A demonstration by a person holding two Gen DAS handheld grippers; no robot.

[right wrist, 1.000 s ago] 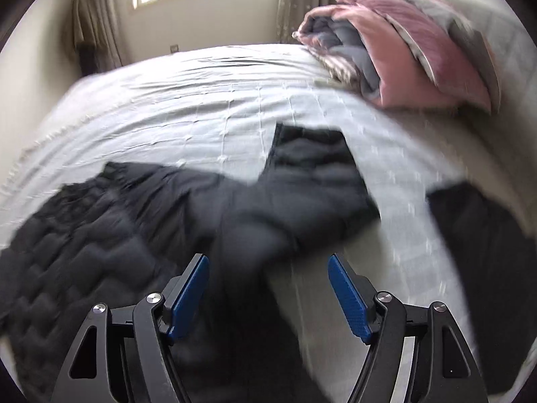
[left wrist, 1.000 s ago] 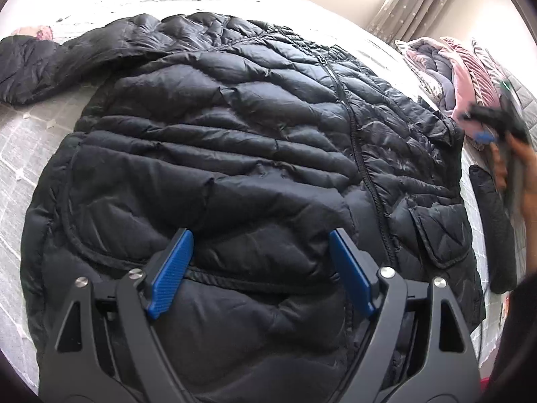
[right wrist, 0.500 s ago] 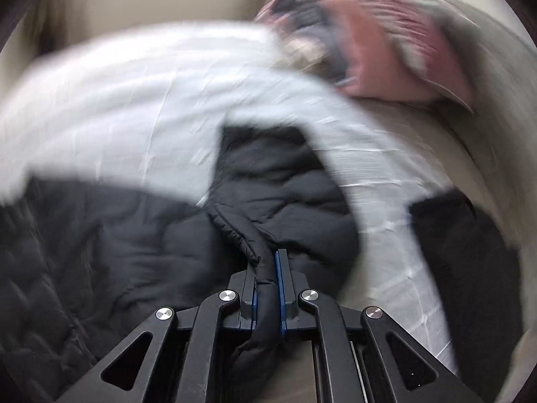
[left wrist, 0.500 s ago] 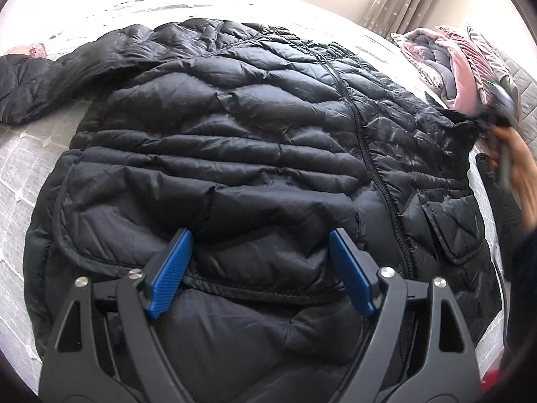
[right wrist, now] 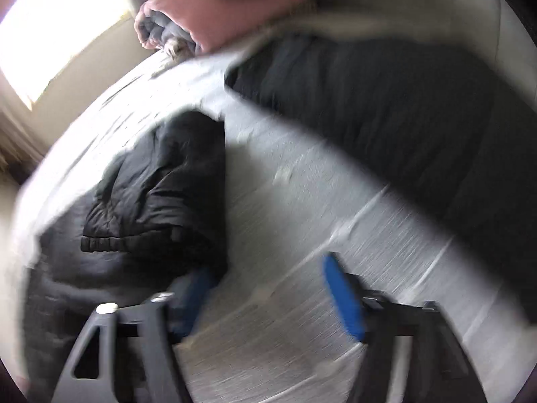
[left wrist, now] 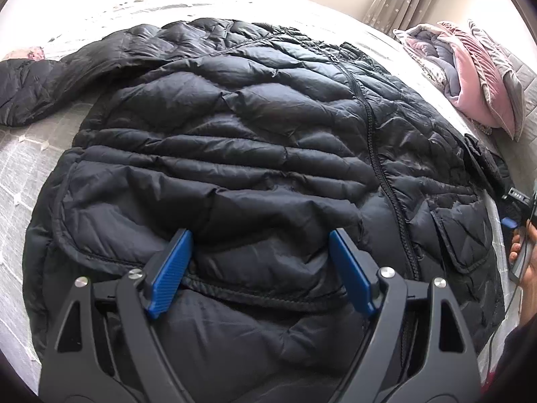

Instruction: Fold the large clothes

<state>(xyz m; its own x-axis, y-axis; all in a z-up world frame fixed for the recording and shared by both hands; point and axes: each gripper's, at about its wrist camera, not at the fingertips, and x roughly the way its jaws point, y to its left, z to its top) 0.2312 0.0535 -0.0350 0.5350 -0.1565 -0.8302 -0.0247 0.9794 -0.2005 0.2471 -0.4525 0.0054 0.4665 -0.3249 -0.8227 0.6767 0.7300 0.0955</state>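
Note:
A large black quilted puffer jacket (left wrist: 255, 154) lies spread front up on a bed, zipper running down its right half. Its left sleeve (left wrist: 30, 84) stretches out to the far left. My left gripper (left wrist: 260, 268) is open and hovers just above the jacket's lower hem area, holding nothing. In the blurred right wrist view my right gripper (right wrist: 268, 288) is open and empty over the bedspread. The jacket's right sleeve (right wrist: 161, 194) lies bunched just left of its left finger. The right gripper also shows in the left wrist view (left wrist: 517, 211) at the jacket's right edge.
The bed has a pale grey patterned bedspread (left wrist: 20, 174). Pink and grey folded bedding (left wrist: 470, 67) lies at the far right, and shows in the right wrist view (right wrist: 208, 10) too. Another dark garment (right wrist: 402, 107) lies on the bed at the right. A window (right wrist: 57, 23) is behind.
My right gripper, shut on the right sleeve half a second ago, has opened and let it go, and swung right. My left gripper stayed open and drew back slightly from the jacket.

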